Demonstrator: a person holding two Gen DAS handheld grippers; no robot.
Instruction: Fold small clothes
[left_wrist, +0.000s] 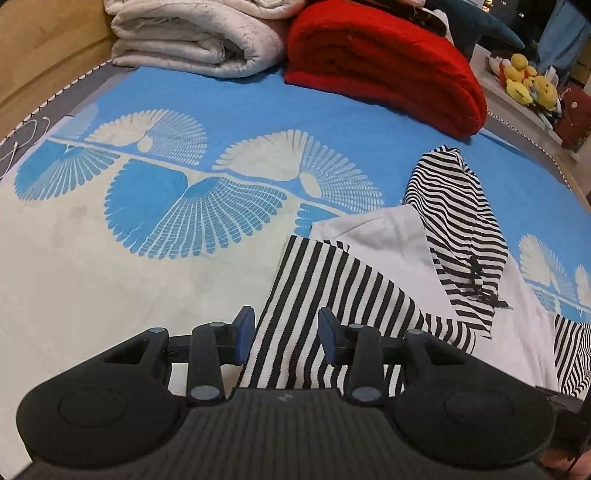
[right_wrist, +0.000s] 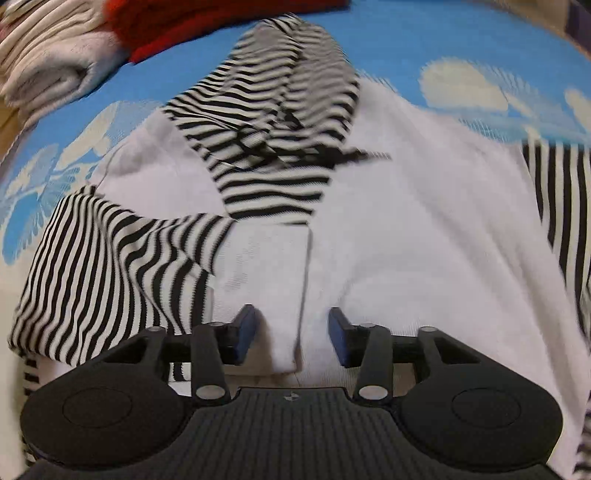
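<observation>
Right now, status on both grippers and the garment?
Left gripper open over striped sleeve. Right gripper open over white hoodie hem. Hoodie unfolded on the bed. Nothing in the way.

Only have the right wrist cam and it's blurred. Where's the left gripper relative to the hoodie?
Observer: The left gripper is over the striped sleeve. Its jaws are apart and the pads aren't pressing the fabric.
Operator: Anything on the bed left of the sleeve that could snag?
Observer: A thin white cable lies on the grey border at the bed's far left edge, well away from the sleeve.
Operator: What's past the red blanket?
Observer: Yellow plush toys sit on a shelf off the bed, to the right of the folded red blanket.
</observation>
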